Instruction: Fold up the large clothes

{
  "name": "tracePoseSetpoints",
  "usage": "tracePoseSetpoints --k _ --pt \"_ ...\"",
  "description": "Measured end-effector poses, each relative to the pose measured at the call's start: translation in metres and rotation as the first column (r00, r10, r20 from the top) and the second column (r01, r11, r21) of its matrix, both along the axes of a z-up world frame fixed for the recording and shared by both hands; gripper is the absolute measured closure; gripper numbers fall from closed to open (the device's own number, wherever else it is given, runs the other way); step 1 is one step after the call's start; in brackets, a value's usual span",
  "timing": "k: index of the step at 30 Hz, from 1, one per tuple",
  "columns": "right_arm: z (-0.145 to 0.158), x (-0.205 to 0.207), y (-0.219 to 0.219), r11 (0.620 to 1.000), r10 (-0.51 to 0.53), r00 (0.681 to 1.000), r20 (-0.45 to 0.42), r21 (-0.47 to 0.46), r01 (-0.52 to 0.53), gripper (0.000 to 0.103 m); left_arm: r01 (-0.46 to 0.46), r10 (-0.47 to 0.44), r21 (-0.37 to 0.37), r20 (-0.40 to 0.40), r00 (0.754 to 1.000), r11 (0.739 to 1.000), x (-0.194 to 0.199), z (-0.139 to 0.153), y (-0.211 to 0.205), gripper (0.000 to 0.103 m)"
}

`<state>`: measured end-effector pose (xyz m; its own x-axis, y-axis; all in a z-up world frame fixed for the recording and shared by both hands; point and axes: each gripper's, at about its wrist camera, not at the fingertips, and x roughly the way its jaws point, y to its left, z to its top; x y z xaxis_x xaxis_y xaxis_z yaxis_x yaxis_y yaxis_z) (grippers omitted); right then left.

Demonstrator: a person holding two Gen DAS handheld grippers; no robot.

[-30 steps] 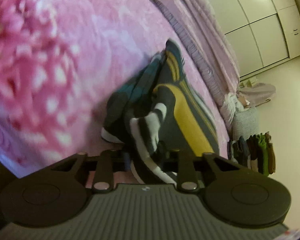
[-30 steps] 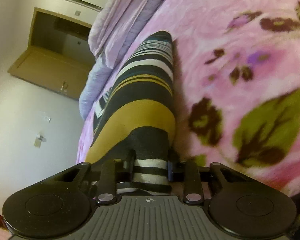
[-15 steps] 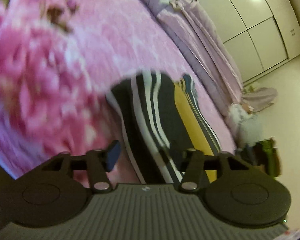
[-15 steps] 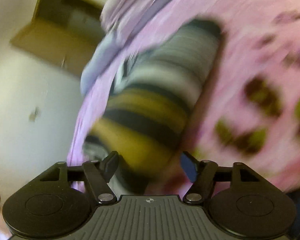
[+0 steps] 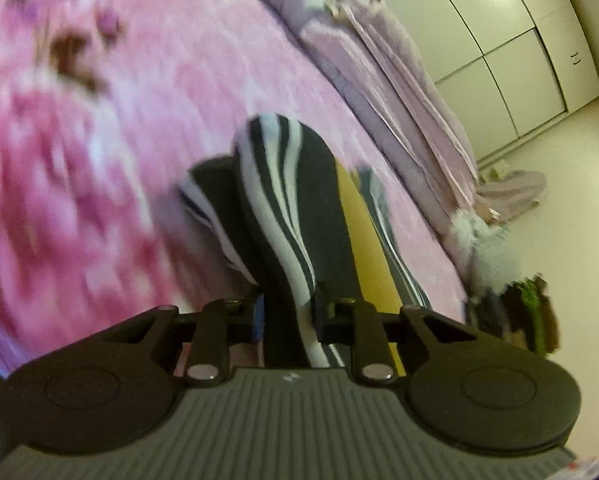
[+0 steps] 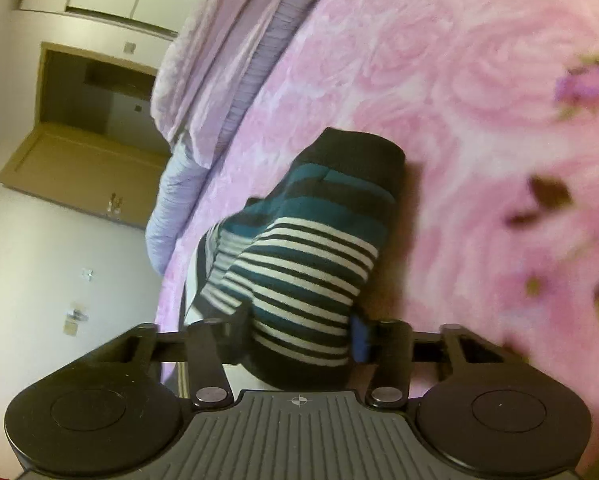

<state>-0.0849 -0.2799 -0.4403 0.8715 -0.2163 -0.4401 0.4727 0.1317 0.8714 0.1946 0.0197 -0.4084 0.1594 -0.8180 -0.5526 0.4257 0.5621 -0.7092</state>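
Here the striped garment (image 5: 299, 216) lies bunched on a bed, on the pink floral blanket (image 5: 99, 160), and both claws have hold of it. In the left wrist view it shows dark and white stripes with a broad yellow band along its right side; in the right wrist view (image 6: 311, 256) the same cloth shows teal and dark bands farther off and narrow white stripes nearer the camera.

The left claw (image 5: 287, 312) is closing, its jaws drawn narrow and clamped on a thin fold of the striped cloth. The right claw (image 6: 299, 328) is also closing (its jaws stand wider), and a thick roll of the garment fills the gap, with both pads against the fabric.

Beyond the garment, a lilac quilt (image 5: 399, 92) is heaped along the far edge of the bed. White wardrobe doors (image 5: 499, 40) stand behind it, and a pile of dark and green clothes (image 5: 519, 312) sits on the pale floor beside the bed. The right wrist view takes in a brown wooden door frame (image 6: 71, 152).
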Motion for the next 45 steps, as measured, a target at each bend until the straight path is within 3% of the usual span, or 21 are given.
tracePoseSetpoints --k 4,7,10,12,16,20,23,27,29,30,31,32,34,37,39,40,42,43,45 --pt "0.005 0.015 0.062 0.999 0.044 0.999 0.012 0.008 -0.044 0.064 -0.050 0.044 0.065 0.085 0.995 0.997 0.051 0.003 -0.011 0.085" --pt "0.010 0.021 0.077 0.995 0.102 0.994 -0.025 -0.019 -0.103 0.052 0.003 -0.012 0.110 0.081 0.997 0.994 0.067 0.003 -0.024 0.083" --pt "0.036 0.020 0.066 0.956 0.235 0.957 -0.172 -0.134 -0.259 0.047 0.037 -0.047 0.114 0.088 0.995 0.993 0.066 0.010 -0.017 0.078" --pt "0.053 0.012 0.059 0.919 0.249 0.932 -0.263 -0.241 -0.313 0.047 0.024 -0.030 0.086 0.073 0.997 0.996 0.071 0.012 -0.009 0.078" --pt "0.078 0.016 0.025 0.862 0.269 0.919 -0.288 -0.353 -0.363 0.047 -0.004 0.001 0.048 0.067 0.998 0.999 0.088 0.012 -0.010 0.065" --pt "0.092 0.047 -0.014 0.819 0.245 0.924 -0.294 -0.447 -0.360 0.047 -0.015 0.014 0.024 0.027 1.000 1.000 0.107 0.006 -0.027 0.063" --pt "0.089 0.072 -0.042 0.806 0.250 0.924 -0.289 -0.467 -0.364 0.047 -0.004 0.004 0.019 0.013 1.000 1.000 0.112 0.004 -0.040 0.063" --pt "0.058 0.120 -0.075 0.798 0.312 0.897 -0.314 -0.425 -0.427 0.047 0.001 -0.002 0.004 0.030 1.000 1.000 0.115 0.006 -0.049 0.064" --pt "0.042 0.130 -0.084 0.821 0.322 0.896 -0.307 -0.381 -0.425 0.047 0.006 -0.006 -0.003 0.035 0.999 1.000 0.117 0.006 -0.052 0.069" --pt "0.032 0.135 -0.089 0.840 0.326 0.898 -0.296 -0.345 -0.419 0.048 0.015 -0.015 -0.005 0.046 0.999 1.000 0.117 0.007 -0.054 0.079" --pt "0.030 0.135 -0.090 0.841 0.349 0.899 -0.267 -0.334 -0.425 0.071 0.025 -0.025 0.001 0.073 0.997 1.000 0.116 0.008 -0.057 0.091" --pt "0.030 0.137 -0.089 0.830 0.374 0.896 -0.240 -0.345 -0.439 0.099 0.034 -0.035 0.009 0.105 0.994 0.999 0.115 0.011 -0.058 0.094" --pt "0.038 0.136 -0.080 0.801 0.350 0.902 -0.251 -0.418 -0.427 0.100 0.037 -0.043 0.034 0.181 0.982 0.999 0.112 0.016 -0.060 0.096" --pt "0.052 0.132 -0.073 0.786 0.219 0.925 -0.309 -0.506 -0.355 0.101 0.039 -0.056 0.067 0.271 0.961 0.997 0.107 0.019 -0.064 0.094" --pt "0.048 0.139 -0.068 0.769 0.182 0.903 -0.389 -0.516 -0.378 0.101 0.038 -0.087 0.160 0.314 0.945 0.986 0.099 0.007 -0.075 0.094" --pt "0.038 0.148 -0.065 0.771 0.190 0.872 -0.452 -0.482 -0.417 0.101 0.040 -0.103 0.200 0.315 0.943 0.979 0.097 0.000 -0.081 0.093" --pt "0.031 0.154 -0.055 0.749 0.153 0.850 -0.504 -0.502 -0.432 0.099 0.030 -0.097 0.211 0.317 0.943 0.977 0.095 -0.004 -0.082 0.091" --pt "0.036 0.153 -0.050 0.738 0.136 0.843 -0.521 -0.515 -0.437 0.095 0.024 -0.099 0.226 0.327 0.940 0.974 0.093 0.002 -0.082 0.090" --pt "0.049 0.149 -0.045 0.737 0.090 0.816 -0.570 -0.513 -0.440 0.074 0.003 -0.101 0.263 0.359 0.928 0.965 0.087 0.014 -0.080 0.086"
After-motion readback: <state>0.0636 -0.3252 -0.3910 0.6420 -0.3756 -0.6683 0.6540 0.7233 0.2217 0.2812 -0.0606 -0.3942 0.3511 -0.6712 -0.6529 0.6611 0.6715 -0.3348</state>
